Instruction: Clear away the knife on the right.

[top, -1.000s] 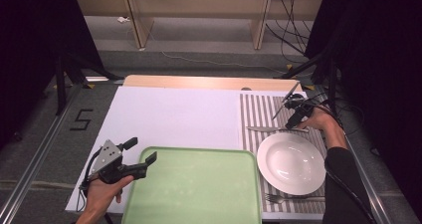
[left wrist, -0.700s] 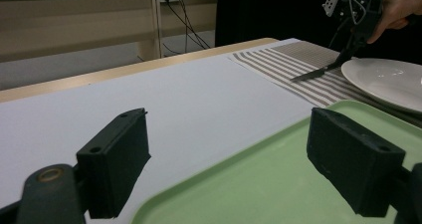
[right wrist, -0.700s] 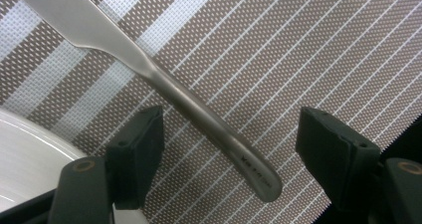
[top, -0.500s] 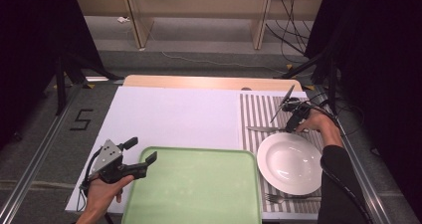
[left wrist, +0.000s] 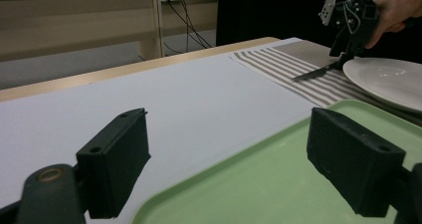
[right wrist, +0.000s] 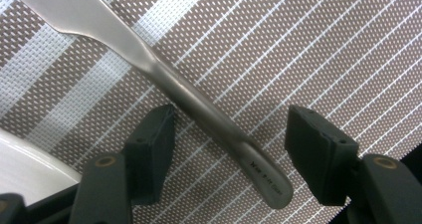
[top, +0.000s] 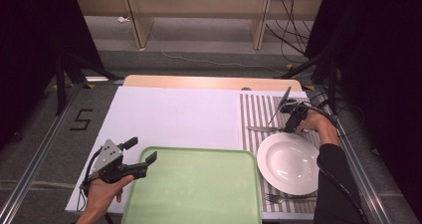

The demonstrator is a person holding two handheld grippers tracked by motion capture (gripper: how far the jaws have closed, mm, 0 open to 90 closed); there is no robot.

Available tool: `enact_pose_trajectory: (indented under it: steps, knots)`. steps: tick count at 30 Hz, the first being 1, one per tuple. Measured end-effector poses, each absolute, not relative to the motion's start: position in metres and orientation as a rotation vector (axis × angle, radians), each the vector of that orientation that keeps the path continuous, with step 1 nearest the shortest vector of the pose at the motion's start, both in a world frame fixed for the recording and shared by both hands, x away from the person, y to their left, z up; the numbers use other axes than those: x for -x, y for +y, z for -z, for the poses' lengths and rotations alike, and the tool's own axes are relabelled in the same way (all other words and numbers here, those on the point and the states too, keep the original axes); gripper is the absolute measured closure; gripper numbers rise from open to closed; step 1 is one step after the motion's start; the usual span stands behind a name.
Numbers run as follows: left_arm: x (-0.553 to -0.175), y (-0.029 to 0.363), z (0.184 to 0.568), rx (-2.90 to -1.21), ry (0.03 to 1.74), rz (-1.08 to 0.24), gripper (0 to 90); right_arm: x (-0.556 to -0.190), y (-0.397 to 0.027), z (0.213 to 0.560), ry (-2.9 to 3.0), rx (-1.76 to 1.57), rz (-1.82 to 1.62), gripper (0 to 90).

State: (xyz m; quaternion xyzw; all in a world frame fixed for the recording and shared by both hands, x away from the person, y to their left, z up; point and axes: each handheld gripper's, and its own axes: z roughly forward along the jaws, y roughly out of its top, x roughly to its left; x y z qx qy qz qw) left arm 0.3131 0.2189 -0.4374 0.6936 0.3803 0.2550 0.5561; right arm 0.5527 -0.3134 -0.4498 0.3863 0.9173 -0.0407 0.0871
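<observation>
- The right gripper (top: 290,125) pointed down at the striped placemat (top: 259,115) on the right part of the desk (top: 174,114), just beyond the far rim of the white plate (top: 288,163).
- The knife (right wrist: 164,82) lay flat on the placemat, handle end between the right gripper's fingers (right wrist: 149,152) and blade running away towards the upper left of the right gripper view.
- In that view, one finger stood just beside the handle; the opposite finger stood apart from it with bare mat between. Whether the near finger touched the handle could not be determined.
- The right fingers had just been closing around the knife handle; they stood partly open and did not yet clamp it.
- In the high view, the knife (top: 262,129) pointed left from the gripper, across the stripes, close to the plate's far edge.
- The plate rested on the placemat; a fork (top: 281,198) lay at the plate's near side, partly under its rim.
- The left gripper (top: 141,152) was held low at the near-left corner of the green tray (top: 199,194), fingers wide apart with nothing between them.
- In the left gripper view, one finger (left wrist: 117,164) stood over the white desk surface and the other over the tray (left wrist: 259,184).
- The left gripper view also showed the right gripper (left wrist: 351,27) upright over the knife (left wrist: 316,73), beside the plate (left wrist: 388,79).
</observation>
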Motion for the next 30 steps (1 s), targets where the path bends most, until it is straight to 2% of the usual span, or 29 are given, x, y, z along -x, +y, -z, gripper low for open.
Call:
enact_pose_trajectory:
  steps: [1,3,7,8,13,17,21,30]
  knots:
    - [-0.3128,0.2186,0.4372,-1.638,0.898,-0.603,16.4,-0.553,-0.3125,0.4493,2.74,-1.134,0.125,42.1]
    - [-0.3128,0.2186,0.4371,-1.638,0.897,-0.603,16.3,-0.5528,-0.3126,0.4492,2.75,-1.133,0.112,44.2]
    - [-0.3129,0.2189,0.4372,-1.64,0.897,-0.602,16.4,-0.5512,-0.3119,0.4494,2.749,-1.151,0.105,45.4]
    - [-0.3129,0.2189,0.4373,-1.64,0.897,-0.599,16.4,-0.5511,-0.3128,0.449,2.762,-1.128,0.097,48.3]
    - [-0.313,0.2182,0.4375,-1.641,0.898,-0.596,16.4,-0.5518,-0.312,0.4486,2.78,-1.098,0.105,52.0]
    - [-0.313,0.2182,0.4373,-1.64,0.896,-0.598,16.4,-0.5521,-0.3105,0.4488,2.792,-1.097,0.112,52.4]
    - [-0.3129,0.2182,0.4374,-1.641,0.897,-0.598,16.4,-0.5514,-0.3092,0.4488,2.81,-1.081,0.109,60.0]
    - [-0.3128,0.2174,0.4375,-1.645,0.892,-0.597,16.4,-0.5468,-0.3063,0.4481,2.829,-1.068,0.085,69.0]
